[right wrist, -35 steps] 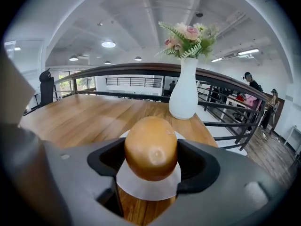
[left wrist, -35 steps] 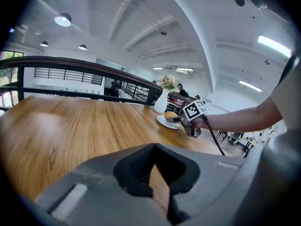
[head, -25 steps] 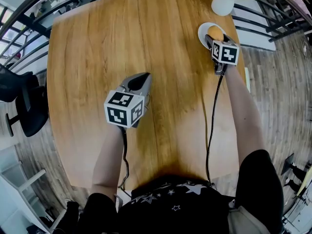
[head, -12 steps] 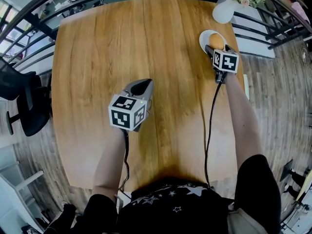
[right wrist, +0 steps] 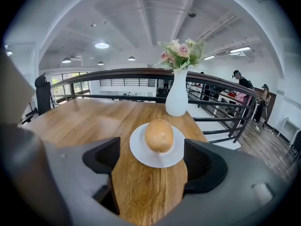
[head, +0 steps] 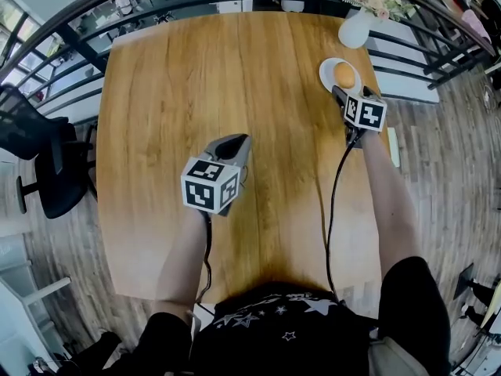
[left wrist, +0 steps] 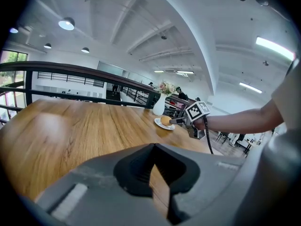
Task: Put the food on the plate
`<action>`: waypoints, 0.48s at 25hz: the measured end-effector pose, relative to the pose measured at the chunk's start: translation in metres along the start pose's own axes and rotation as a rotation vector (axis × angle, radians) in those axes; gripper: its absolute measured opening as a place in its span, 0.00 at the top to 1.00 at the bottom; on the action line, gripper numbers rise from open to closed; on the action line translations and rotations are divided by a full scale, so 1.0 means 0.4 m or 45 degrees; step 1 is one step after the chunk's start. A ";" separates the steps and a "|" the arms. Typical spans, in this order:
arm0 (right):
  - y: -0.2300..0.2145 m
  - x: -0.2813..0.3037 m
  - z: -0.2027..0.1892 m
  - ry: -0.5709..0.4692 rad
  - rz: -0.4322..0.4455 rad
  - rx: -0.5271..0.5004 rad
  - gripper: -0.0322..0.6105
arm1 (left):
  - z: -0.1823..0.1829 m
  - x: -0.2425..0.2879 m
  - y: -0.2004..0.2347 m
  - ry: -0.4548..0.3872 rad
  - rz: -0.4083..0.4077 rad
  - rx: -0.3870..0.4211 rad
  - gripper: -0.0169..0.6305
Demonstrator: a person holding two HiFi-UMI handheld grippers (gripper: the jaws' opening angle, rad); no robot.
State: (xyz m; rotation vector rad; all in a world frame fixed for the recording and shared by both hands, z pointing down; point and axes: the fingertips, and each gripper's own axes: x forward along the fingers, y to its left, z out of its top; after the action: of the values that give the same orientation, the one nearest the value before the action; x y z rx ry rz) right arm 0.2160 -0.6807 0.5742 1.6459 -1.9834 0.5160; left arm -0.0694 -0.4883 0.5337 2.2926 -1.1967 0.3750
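Food (left wrist: 166, 120) on white plate (left wrist: 158, 123)

Both your arms are stretched forward. Your left forearm (head: 184, 249) runs straight ahead, and the left claw (head: 232, 143) tips gently downward, its jaws closed together with the tips meeting. Your right forearm (head: 387, 194) reaches further out on your right side. There the right claw (head: 350, 94) angles down more steeply. Its jaws have just been opening and now stand wide apart, the pads gripping nothing.
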 end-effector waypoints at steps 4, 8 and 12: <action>0.029 -0.064 0.000 -0.030 0.019 0.017 0.29 | -0.003 -0.048 -0.019 -0.011 0.007 0.009 0.98; 0.072 -0.145 0.015 -0.082 0.073 0.014 0.32 | 0.006 -0.094 -0.055 -0.039 0.008 0.031 0.98; 0.102 -0.235 0.020 -0.140 0.125 0.025 0.32 | 0.001 -0.134 -0.114 -0.059 0.011 0.047 0.98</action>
State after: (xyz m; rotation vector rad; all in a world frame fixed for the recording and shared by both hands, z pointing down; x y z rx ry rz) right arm 0.1877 -0.6034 0.5124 1.6263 -2.1540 0.4914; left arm -0.0624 -0.4306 0.4939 2.3404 -1.2324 0.3517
